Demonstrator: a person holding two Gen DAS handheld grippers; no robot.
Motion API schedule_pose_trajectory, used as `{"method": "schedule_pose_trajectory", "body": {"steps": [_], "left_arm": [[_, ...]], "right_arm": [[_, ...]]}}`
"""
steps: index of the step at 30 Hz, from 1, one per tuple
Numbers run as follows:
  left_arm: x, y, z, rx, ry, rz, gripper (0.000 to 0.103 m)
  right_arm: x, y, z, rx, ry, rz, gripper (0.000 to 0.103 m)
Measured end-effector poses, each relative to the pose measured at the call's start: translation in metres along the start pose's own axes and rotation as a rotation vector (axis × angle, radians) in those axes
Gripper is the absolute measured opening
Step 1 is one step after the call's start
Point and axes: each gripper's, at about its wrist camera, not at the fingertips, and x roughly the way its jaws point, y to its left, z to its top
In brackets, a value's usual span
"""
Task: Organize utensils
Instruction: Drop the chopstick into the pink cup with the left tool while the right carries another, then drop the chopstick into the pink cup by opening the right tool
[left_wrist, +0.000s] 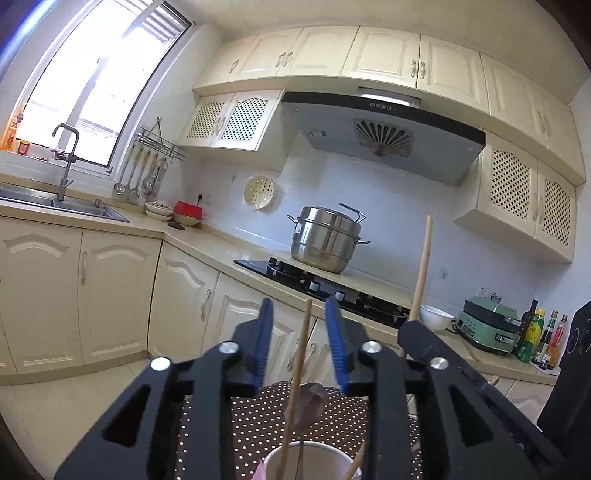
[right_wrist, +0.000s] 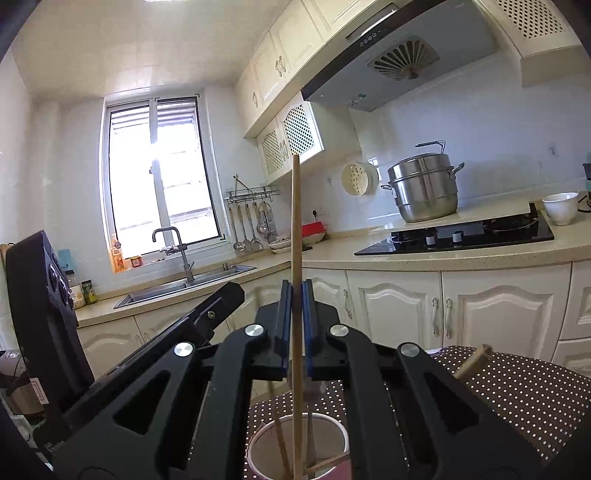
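Left wrist view shows the left gripper (left_wrist: 299, 343) with its blue pads spread apart around a thin wooden chopstick (left_wrist: 298, 373), which stands between them touching neither; its lower end sits in the white cup (left_wrist: 306, 459) below. A dark spoon (left_wrist: 309, 404) also rises from that cup. Right wrist view shows the right gripper (right_wrist: 296, 314) clenched on a second chopstick (right_wrist: 295, 221), held upright with its lower end inside the cup (right_wrist: 258, 443), beside other sticks. The cup stands on a brown polka-dot cloth (right_wrist: 517, 391), where another wooden handle (right_wrist: 472, 362) lies, with kitchen counter (right_wrist: 443, 258) and steel pot (right_wrist: 424, 192) beyond
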Motion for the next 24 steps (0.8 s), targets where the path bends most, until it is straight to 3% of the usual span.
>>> {"method": "schedule_pose_trajectory", "body": {"steps": [6,14,19,24], "left_arm": [[-0.013,0.008,0.004,0.013,0.031,0.061,0.044],[-0.04,0.014,0.003,0.11,0.069,0.178,0.054],[-0.054,0.013,0.007,0.172,0.07,0.249,0.054],[-0.066,0.012,0.012,0.193,0.068,0.258,0.054]], "right_arm": [[-0.006,0.004,-0.001,-0.011,0.01,-0.014,0.006],[-0.012,0.012,-0.005,-0.033,0.031,-0.034,0.006],[-0.014,0.019,-0.008,-0.049,0.046,-0.043,0.006],[-0.016,0.025,-0.011,-0.071,0.061,-0.055,0.007]]}}
